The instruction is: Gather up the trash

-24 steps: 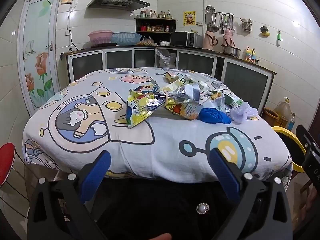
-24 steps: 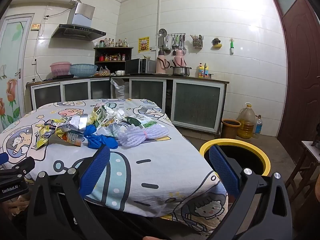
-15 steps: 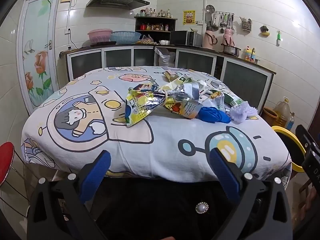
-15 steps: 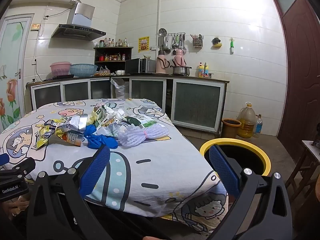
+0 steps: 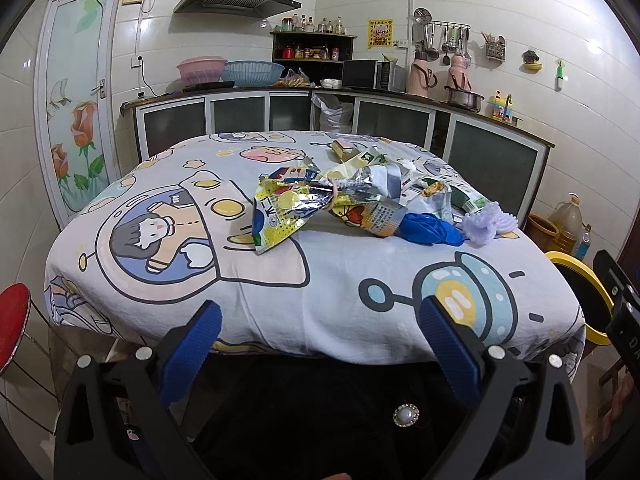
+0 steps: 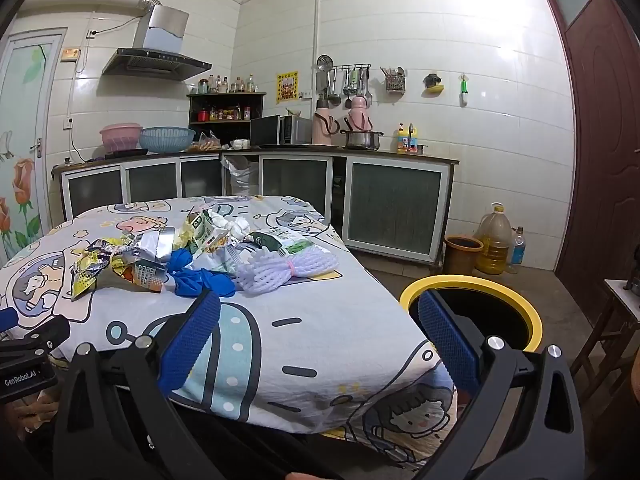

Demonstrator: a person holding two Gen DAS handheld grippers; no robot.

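Note:
A pile of trash lies on the table with the cartoon cloth (image 5: 280, 280): a yellow foil wrapper (image 5: 280, 216), crumpled silver packets (image 5: 368, 184), a blue glove (image 5: 428, 230) and white foam netting (image 5: 490, 222). The pile also shows in the right wrist view, with the blue glove (image 6: 192, 276) and the foam netting (image 6: 280, 270). A black bin with a yellow rim (image 6: 472, 312) stands on the floor right of the table. My left gripper (image 5: 320, 340) is open and empty at the table's near edge. My right gripper (image 6: 316, 336) is open and empty, short of the pile.
Kitchen counters with cabinets (image 5: 240, 112) run along the far walls. A red stool (image 5: 12, 320) stands at the left. An oil jug (image 6: 496, 240) and a brown pot (image 6: 462, 254) stand by the wall near a dark red door (image 6: 600, 160).
The left gripper has shifted slightly toward the table. The right gripper has not visibly moved.

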